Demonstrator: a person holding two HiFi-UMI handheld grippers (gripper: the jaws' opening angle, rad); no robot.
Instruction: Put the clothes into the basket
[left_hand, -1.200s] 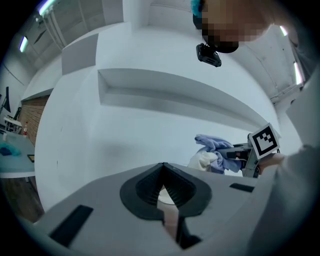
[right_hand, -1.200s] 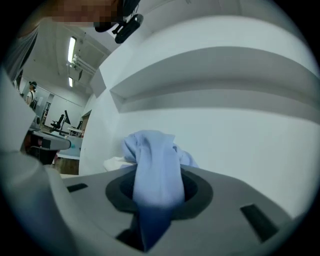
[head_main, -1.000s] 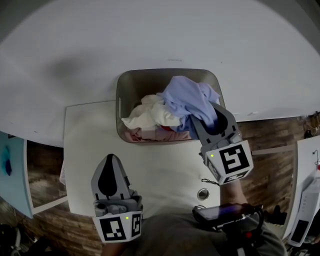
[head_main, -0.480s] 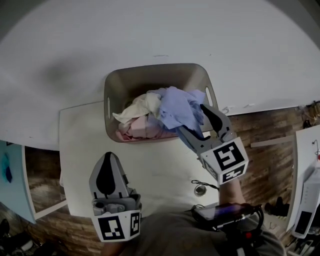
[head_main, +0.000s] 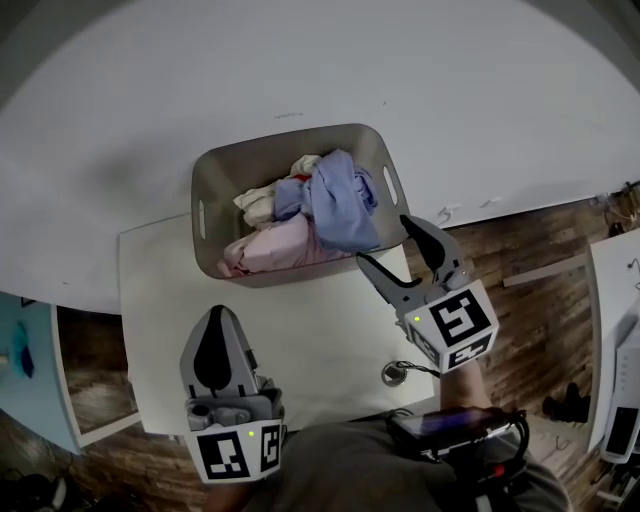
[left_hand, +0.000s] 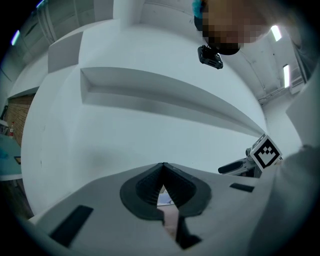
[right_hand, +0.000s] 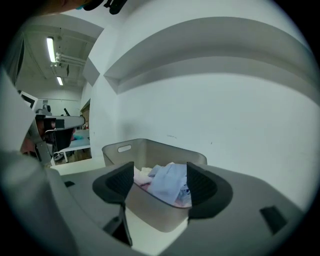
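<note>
A grey basket (head_main: 204, 186) stands at the far edge of the white table. It holds a blue garment (head_main: 338, 198), a pink one (head_main: 262, 246) and a cream one (head_main: 259, 199). My right gripper (head_main: 388, 243) hovers just off the basket's near right corner. Its jaws are opening and nothing is between them. In the right gripper view the basket (right_hand: 126, 147) and the blue garment (right_hand: 167, 186) lie straight ahead beyond the right gripper (right_hand: 160, 184). My left gripper (head_main: 215, 322) is shut and empty over the table's near left, also the left gripper (left_hand: 162, 172) pointing at the wall.
The white table (head_main: 310, 325) ends at a white wall behind the basket. A small round object (head_main: 396, 373) with a thin cord lies near the table's front right edge. Wood flooring (head_main: 540, 320) shows to the right. A black device (head_main: 450, 427) hangs at the person's waist.
The right gripper has let go of the blue garment, which now lies in the basket. That gripper has opened and drawn back to the near right. The left gripper has stayed put.
</note>
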